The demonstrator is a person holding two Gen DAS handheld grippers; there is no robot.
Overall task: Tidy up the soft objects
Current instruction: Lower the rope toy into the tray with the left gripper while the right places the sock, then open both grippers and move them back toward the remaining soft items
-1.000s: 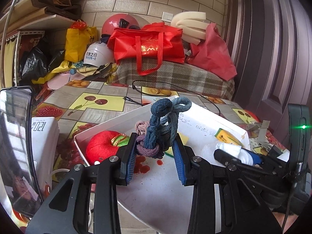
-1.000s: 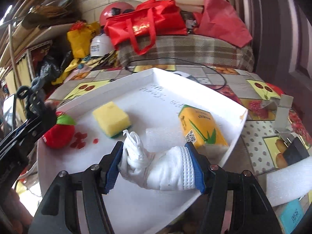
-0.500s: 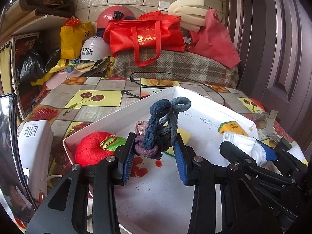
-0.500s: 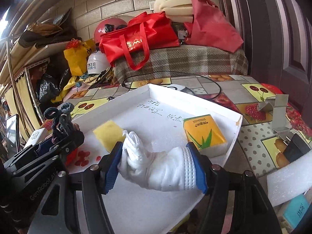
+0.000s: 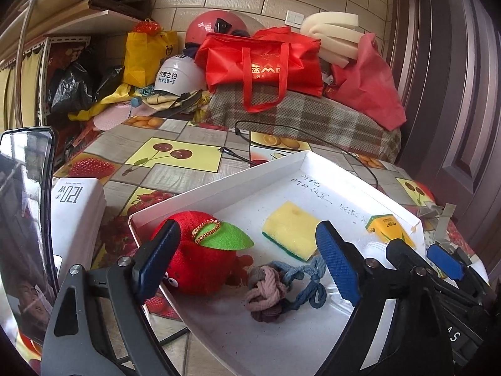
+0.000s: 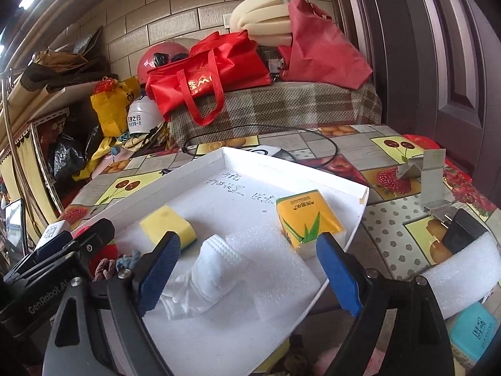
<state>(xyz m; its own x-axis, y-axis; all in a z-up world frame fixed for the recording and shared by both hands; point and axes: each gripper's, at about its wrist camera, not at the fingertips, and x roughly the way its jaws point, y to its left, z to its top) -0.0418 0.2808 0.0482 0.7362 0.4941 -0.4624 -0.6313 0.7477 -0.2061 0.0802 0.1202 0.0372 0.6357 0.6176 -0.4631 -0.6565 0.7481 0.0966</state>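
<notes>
Both tools are spreading apart, pinching nothing. The left tool (image 5: 247, 261) has the knotted blue-and-pink rope bundle (image 5: 275, 288) lying low in the frame, inside the white tray (image 5: 219, 185). The right tool (image 6: 247, 266) has the rolled white sock (image 6: 206, 277) lying at lower middle. Both look light and squishy; pinch each fat middle.

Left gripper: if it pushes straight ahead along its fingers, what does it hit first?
Probably the knotted rope bundle lying on the white tray, between the opening fingers of the left gripper; depth is uncertain.

"120W", seemingly, on white box (image 5: 76, 216)
</notes>
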